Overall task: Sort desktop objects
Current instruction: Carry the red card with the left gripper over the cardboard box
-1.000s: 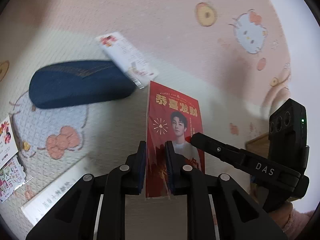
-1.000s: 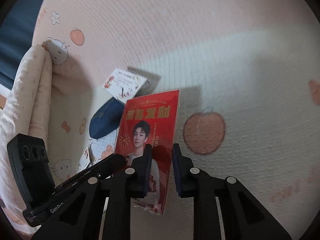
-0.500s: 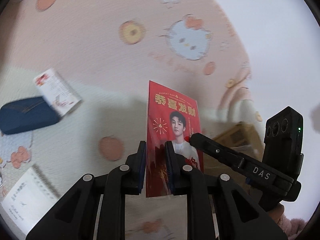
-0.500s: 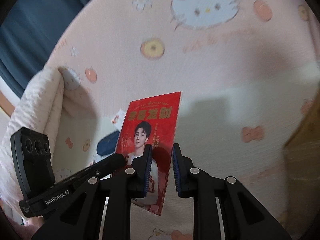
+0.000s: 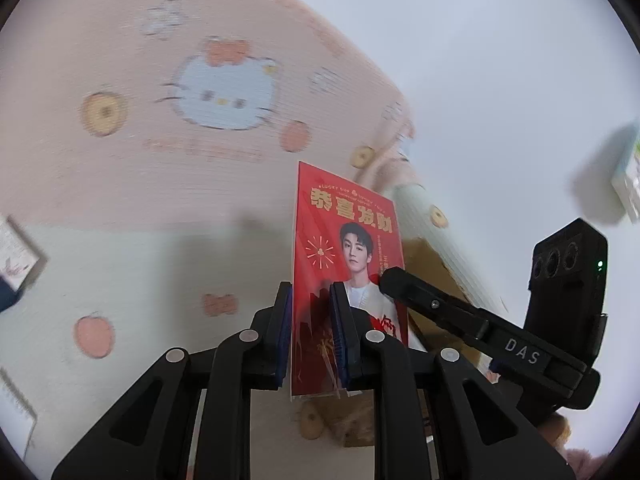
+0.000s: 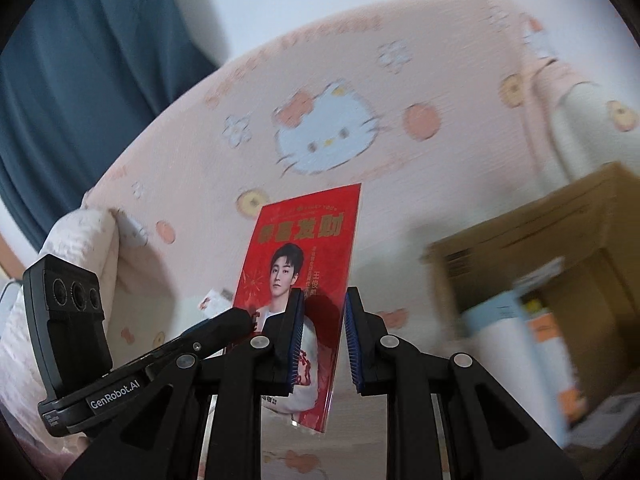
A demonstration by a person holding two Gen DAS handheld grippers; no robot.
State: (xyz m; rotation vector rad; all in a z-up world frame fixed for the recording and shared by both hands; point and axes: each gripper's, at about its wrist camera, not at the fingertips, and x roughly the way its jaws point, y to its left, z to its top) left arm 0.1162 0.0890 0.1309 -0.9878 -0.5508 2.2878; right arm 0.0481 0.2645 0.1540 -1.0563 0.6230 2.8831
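A red card (image 5: 344, 248) with gold characters and a young man's portrait stands upright between the jaws of both grippers. My left gripper (image 5: 311, 334) is shut on its lower left edge. My right gripper (image 6: 323, 338) straddles the same card (image 6: 304, 256); its left pad touches the card and a narrow gap shows at the right pad. Each gripper shows in the other's view: the right one (image 5: 404, 280) and the left one (image 6: 236, 320). The card is held in the air above the pink cartoon-cat cloth (image 5: 132, 264).
An open cardboard box (image 6: 532, 240) with books or papers inside (image 6: 516, 344) stands at the right. A small white card (image 5: 16, 252) lies on the cloth at the far left. A blue curtain (image 6: 80, 60) hangs behind.
Both grippers have carried the red card to the right, away from the blue case and white cards, which have left view. The cardboard box has come into view at the right.
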